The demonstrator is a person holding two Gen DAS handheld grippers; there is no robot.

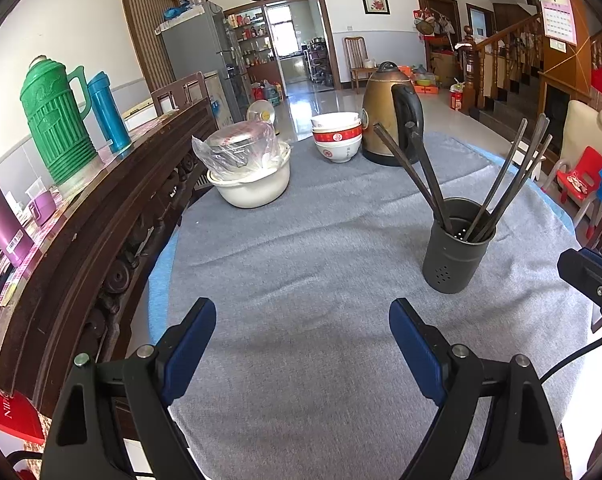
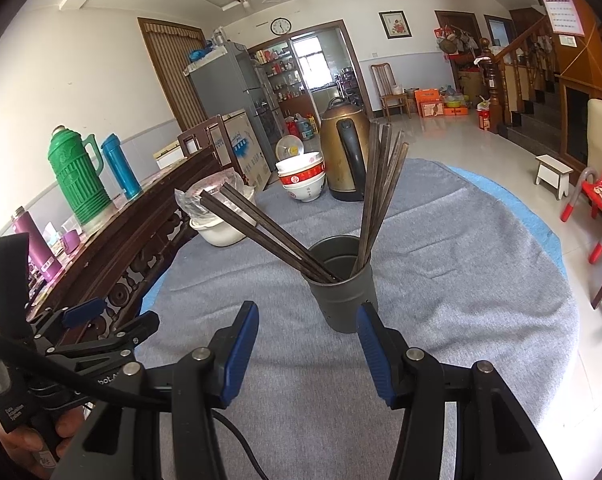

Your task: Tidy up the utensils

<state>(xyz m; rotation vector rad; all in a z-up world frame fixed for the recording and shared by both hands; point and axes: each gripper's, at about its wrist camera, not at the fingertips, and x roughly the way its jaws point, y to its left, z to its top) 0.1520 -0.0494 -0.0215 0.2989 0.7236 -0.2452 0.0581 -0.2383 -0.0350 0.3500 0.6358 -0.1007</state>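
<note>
A dark grey perforated utensil holder stands on the grey table cloth, right of centre. Several dark chopsticks stand in it, fanned left and right. My left gripper is open and empty, low over the cloth, left of and nearer than the holder. In the right wrist view the holder stands just ahead of my right gripper, which is open and empty, with chopsticks leaning out above it. The left gripper shows at that view's lower left.
At the table's far side stand a brass kettle, stacked red-and-white bowls and a white pot with a bagged lid. A dark wooden sideboard along the left carries a green thermos and blue flask.
</note>
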